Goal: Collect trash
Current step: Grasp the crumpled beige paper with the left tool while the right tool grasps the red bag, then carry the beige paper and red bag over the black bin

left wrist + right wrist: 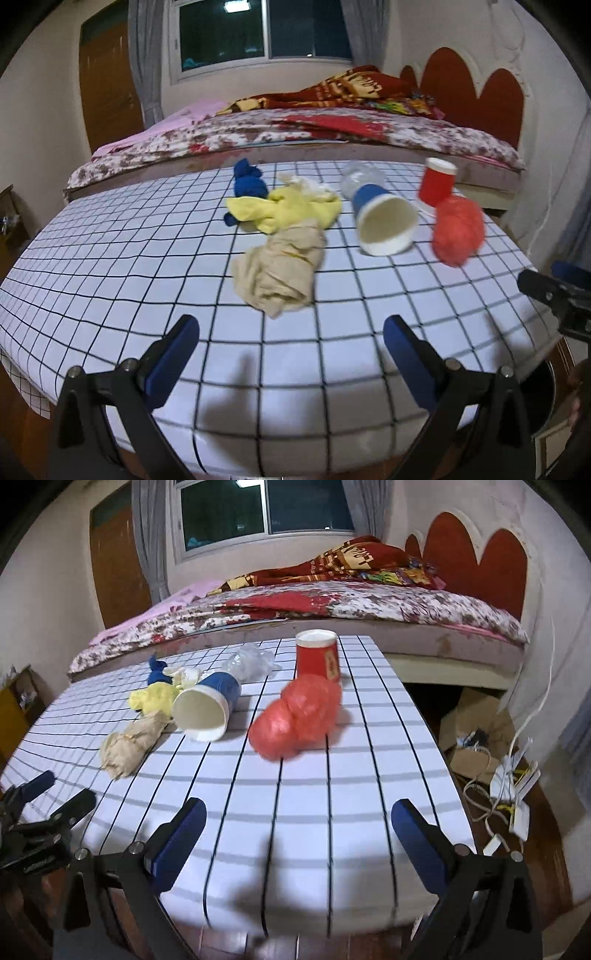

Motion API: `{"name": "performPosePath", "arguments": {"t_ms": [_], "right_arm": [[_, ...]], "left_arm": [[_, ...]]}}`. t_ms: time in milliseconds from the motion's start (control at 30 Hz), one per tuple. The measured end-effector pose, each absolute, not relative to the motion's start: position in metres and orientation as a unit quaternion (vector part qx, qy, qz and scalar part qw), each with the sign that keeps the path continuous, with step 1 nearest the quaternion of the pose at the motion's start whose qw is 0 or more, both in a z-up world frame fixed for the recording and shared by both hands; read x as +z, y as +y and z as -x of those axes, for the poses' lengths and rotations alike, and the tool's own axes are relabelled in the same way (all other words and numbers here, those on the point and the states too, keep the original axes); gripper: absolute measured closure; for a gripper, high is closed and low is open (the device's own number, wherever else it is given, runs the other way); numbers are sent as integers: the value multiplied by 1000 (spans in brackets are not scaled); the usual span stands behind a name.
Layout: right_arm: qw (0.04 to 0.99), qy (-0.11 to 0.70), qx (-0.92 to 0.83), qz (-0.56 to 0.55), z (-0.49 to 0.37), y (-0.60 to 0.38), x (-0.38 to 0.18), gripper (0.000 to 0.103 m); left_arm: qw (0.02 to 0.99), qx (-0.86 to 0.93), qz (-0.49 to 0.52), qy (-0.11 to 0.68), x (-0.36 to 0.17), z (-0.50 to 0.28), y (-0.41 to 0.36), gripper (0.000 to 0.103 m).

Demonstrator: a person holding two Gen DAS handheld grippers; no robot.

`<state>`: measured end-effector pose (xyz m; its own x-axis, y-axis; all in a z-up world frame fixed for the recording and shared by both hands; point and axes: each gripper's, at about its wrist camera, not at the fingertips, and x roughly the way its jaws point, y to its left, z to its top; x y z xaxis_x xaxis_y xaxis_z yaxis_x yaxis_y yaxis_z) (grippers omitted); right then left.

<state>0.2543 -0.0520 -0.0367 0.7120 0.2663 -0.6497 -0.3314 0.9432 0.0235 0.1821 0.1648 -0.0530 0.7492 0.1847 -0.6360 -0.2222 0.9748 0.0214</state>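
Nearest the lens in both wrist views are blue-padded jaws spread wide with nothing between them: the left gripper [291,347] hangs over the near edge of the table [110,266], and the right gripper [299,830] does the same further along that edge. Each shows at the margin of the other's view, so the two hang well apart. All the trash lies ahead on the checked cloth, none of it touched yet. Straight ahead of the left jaws, and nearest to them, is a crumpled beige wad [280,269], with a yellow rag [288,212] touching its far side and a dark blue bundle [248,181] beyond that. A blue paper cup [384,221] lies on its side with its mouth toward the cameras, clear crumpled plastic [360,177] behind it. Ahead of the right jaws sits a loose orange-red plastic bag [297,716], with a red cup [317,657] standing mouth-down just behind and seemingly touching it. The step in hand looks like the first reach. It would go best if each gripper took the piece in line with it: the left the beige wad, the right the orange bag. Soft pieces want the jaws lowered close to the cloth and closed around the bulk, not a stray corner. Some care is needed to keep the orange bag from dragging the red cup over.
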Motion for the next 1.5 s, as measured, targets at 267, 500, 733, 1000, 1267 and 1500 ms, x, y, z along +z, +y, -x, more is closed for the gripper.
{"name": "performPosePath", "arguments": {"t_ms": [267, 500, 733, 1000, 1267, 1500], "right_arm": [[919, 360, 142, 71, -316, -27, -46, 1], [905, 400, 127, 72, -359, -21, -57, 1], [896, 410, 151, 78, -368, -10, -66, 1], [890, 416, 172, 76, -363, -11, -72, 58], [906, 375, 185, 66, -330, -35, -51, 65], [918, 344, 191, 45, -285, -66, -31, 65]], "left_arm": [[924, 121, 31, 362, -63, -221, 189, 3], [913, 101, 49, 392, -74, -252, 198, 7], [900, 86, 65, 421, -89, -262, 199, 25], [909, 60, 67, 408, -83, -255, 190, 71], [927, 37, 80, 365, -65, -232, 179, 76], [938, 9, 77, 339, -48, -209, 155, 76]]}}
